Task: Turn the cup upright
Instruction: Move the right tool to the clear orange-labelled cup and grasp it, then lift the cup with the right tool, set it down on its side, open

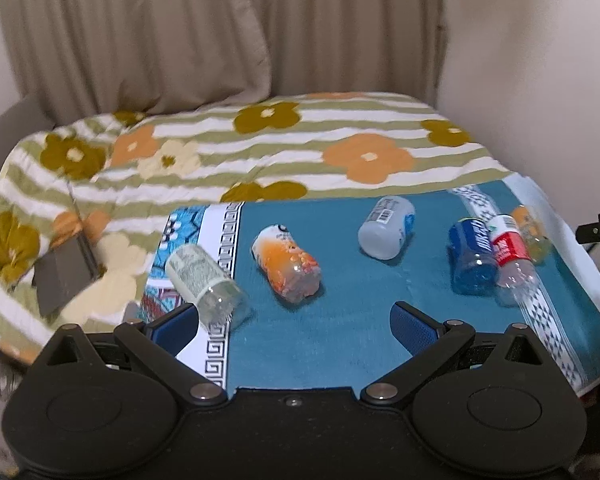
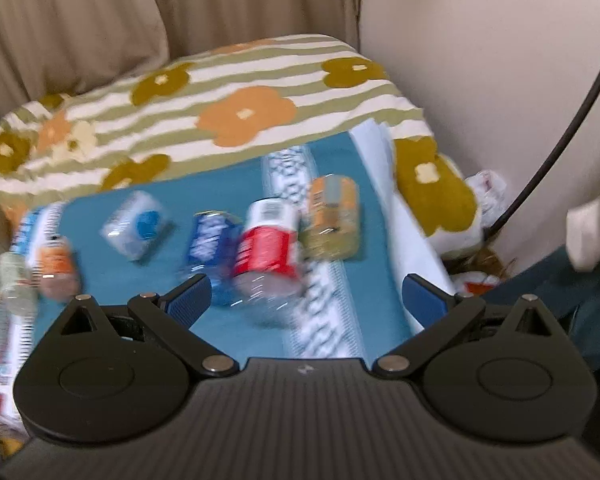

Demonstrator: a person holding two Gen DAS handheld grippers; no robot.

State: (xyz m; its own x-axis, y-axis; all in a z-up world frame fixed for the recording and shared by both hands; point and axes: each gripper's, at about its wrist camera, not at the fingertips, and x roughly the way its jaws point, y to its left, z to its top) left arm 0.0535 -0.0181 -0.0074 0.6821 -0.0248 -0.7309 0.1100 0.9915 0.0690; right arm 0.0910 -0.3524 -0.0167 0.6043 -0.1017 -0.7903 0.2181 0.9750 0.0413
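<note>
Left gripper [image 1: 294,318] is hovering with jaws spread wide, holding nothing, above the teal mat [image 1: 340,340]. Green-label cup [image 1: 204,280] is lying on its side just beyond its left finger, orange-label cup [image 1: 286,266] beside it. Right gripper [image 2: 306,300] is likewise released and empty; its view is motion-blurred. Red-label cup [image 2: 268,248] and blue-label cup [image 2: 206,244] are lying touching just past its fingers. Only this view is showing the yellow-label cup [image 2: 332,216] clearly and a black cable [image 2: 556,136]. White-label cup [image 1: 388,228] is lying apart, mid-mat. Floral blanket [image 1: 260,148] is lying beyond.

Six cups [image 1: 287,264] lying in a row across mat [image 1: 340,340], mat on bedspread [image 1: 260,148]
</note>
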